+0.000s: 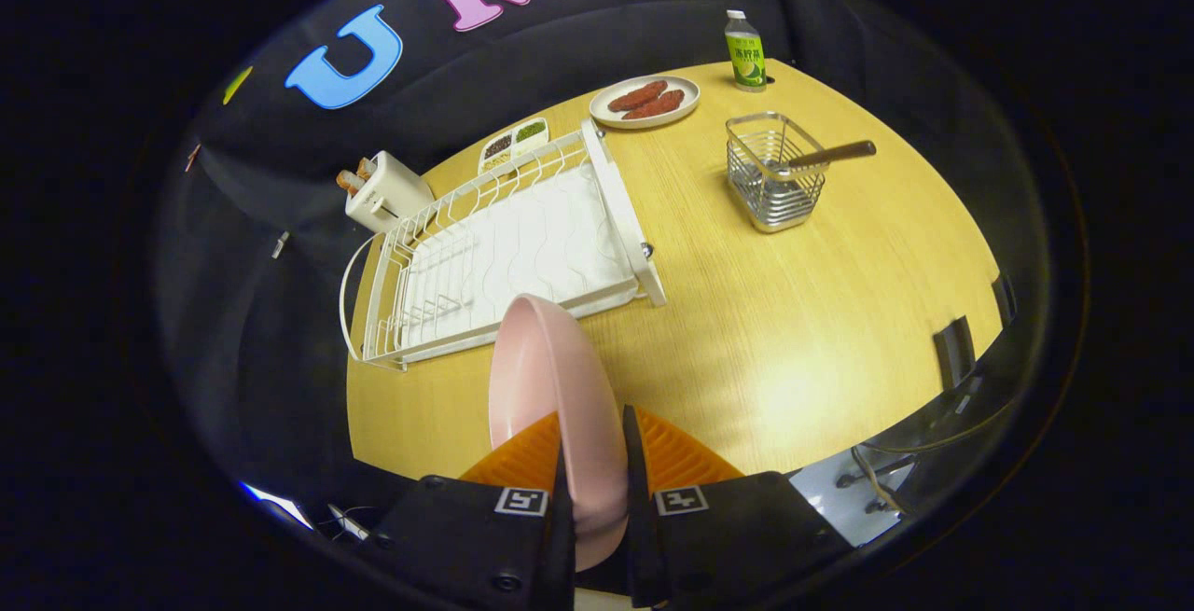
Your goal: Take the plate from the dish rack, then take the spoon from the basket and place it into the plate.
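Note:
A pink plate (pixel 550 387) stands on edge between my fingers, held up above the wooden table (pixel 802 331). My gripper (pixel 593 462) is shut on its rim, one finger on each face. Beyond the plate lies the white wire dish rack (pixel 504 247), with nothing in its slots. Farther off, past the fingers and beside the rack, stands a wire basket (pixel 772 173) with the spoon (pixel 826 157) lying across its top, brown handle sticking out away from the rack.
A white toaster (pixel 384 193) with bread stands beyond the rack's far corner. A small tray of seeds (pixel 513 143), a plate with red-brown food (pixel 645 101) and a green-labelled bottle (pixel 745 51) sit along the table's far edge. A chair base (pixel 886 476) shows past the near edge.

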{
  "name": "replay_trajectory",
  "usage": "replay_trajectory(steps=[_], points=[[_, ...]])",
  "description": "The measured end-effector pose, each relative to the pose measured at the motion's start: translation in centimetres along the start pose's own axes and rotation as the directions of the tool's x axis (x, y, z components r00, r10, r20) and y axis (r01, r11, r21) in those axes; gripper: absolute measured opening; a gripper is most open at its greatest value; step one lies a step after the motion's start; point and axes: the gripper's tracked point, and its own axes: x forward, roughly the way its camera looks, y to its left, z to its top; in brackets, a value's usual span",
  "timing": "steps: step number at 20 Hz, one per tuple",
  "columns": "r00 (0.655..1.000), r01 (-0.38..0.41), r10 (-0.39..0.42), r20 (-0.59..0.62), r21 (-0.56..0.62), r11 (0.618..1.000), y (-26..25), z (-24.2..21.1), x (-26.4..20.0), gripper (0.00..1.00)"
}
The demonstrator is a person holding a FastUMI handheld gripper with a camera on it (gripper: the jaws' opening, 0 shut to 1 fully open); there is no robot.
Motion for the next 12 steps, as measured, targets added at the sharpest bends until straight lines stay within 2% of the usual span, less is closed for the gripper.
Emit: replay_trajectory(steps=[7,12], points=[[0.997,-0.031,0.033,-0.062,0.039,0.999,0.9,-2.4,5.7,0.27],[0.994,-0.041,0.047,-0.099,0.065,0.997,1.3,-3.2,7.3,0.28]])
